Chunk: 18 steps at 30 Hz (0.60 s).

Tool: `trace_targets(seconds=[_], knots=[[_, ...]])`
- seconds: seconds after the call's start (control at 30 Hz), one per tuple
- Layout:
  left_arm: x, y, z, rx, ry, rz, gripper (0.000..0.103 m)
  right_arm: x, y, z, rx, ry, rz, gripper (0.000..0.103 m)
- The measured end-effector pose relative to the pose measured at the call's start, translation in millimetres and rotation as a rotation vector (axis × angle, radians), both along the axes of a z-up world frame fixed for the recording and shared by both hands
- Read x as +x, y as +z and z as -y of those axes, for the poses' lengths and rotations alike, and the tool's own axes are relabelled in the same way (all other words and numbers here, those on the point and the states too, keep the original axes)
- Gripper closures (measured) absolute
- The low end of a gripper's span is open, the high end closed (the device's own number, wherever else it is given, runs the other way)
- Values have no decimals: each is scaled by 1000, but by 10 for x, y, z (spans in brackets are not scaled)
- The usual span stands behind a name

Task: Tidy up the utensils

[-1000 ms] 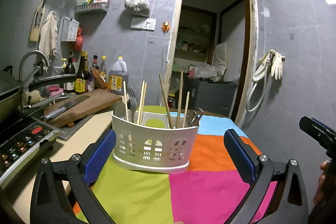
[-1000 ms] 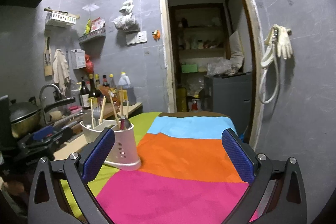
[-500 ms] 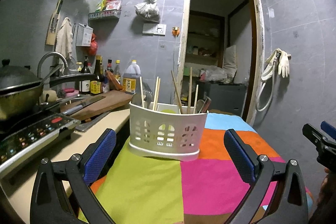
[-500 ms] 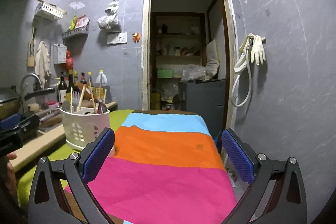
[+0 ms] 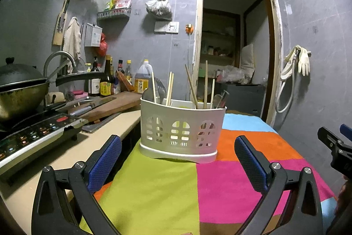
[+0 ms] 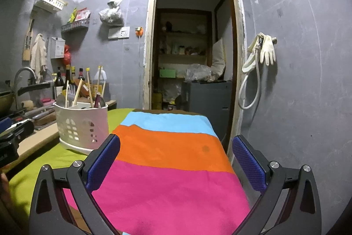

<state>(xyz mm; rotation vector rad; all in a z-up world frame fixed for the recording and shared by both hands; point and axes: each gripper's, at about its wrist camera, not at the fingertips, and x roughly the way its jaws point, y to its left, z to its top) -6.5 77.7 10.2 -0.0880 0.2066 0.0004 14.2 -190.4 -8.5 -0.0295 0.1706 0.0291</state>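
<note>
The white utensil caddy [image 5: 182, 129] stands on the striped cloth [image 5: 231, 180], holding chopsticks [image 5: 169, 89] and seemingly spoons. The left tool [image 5: 177, 160] and right tool [image 6: 176, 160] gape empty.

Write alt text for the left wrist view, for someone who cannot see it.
A white plastic utensil caddy holding wooden chopsticks and metal cutlery stands on a bright patchwork cloth, straight ahead of the open, empty left gripper. A dark wok on an induction cooker sits left; the right gripper shows at the right edge.
</note>
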Motion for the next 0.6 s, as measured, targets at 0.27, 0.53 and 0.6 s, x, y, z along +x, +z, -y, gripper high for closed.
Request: trace_targets(seconds=[0.27,0.53,0.6], knots=[[54,-40,19,9,-9,-20,2,67,-38,35,19,5,-31,0],[67,-47,25,9,-13,-21,2,88,-40,28,19,9,-37,0],[71,-49,23,6,-14,-21,2,90,-41,21,17,8,-37,0]])
